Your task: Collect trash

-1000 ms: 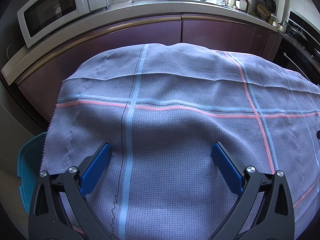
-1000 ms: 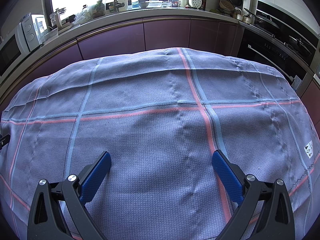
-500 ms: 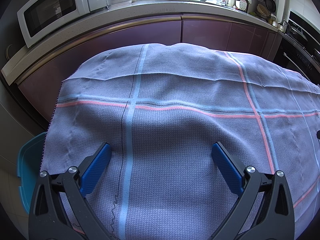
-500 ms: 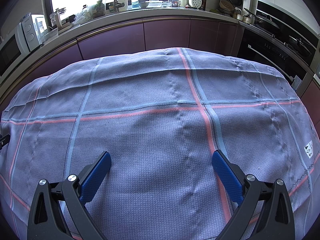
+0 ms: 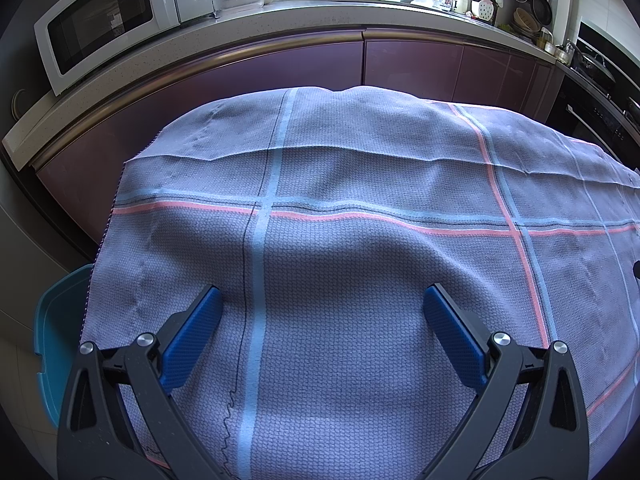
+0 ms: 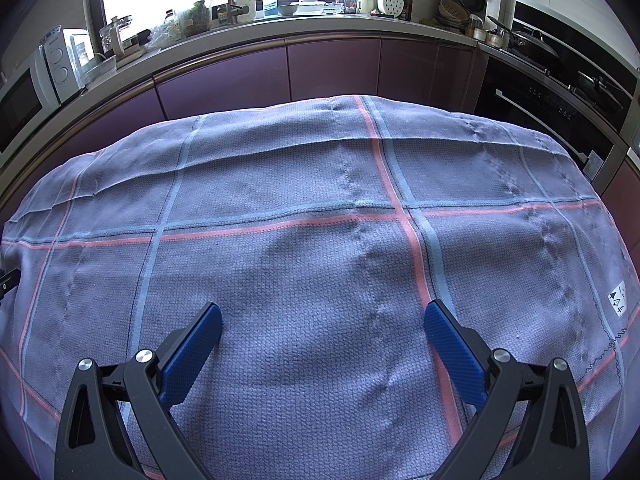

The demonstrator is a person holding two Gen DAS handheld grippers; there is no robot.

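A table covered by a purple checked cloth (image 5: 360, 200) with pink and blue stripes fills both views; the same cloth (image 6: 300, 200) shows no trash on it. My left gripper (image 5: 322, 300) hovers over the cloth's left part, open, nothing between its blue pads. Over the cloth's right part my right gripper (image 6: 322, 312) is open too, with nothing held. A teal bin (image 5: 56, 340) sits on the floor beside the table's left edge, partly hidden by the cloth.
A curved kitchen counter (image 5: 280, 20) with purple cabinets runs behind the table. A white microwave (image 5: 104, 20) stands on it at left. A black oven (image 6: 552, 108) is at right. A sink tap, bottles and utensils (image 6: 384, 0) crowd the counter by the window.
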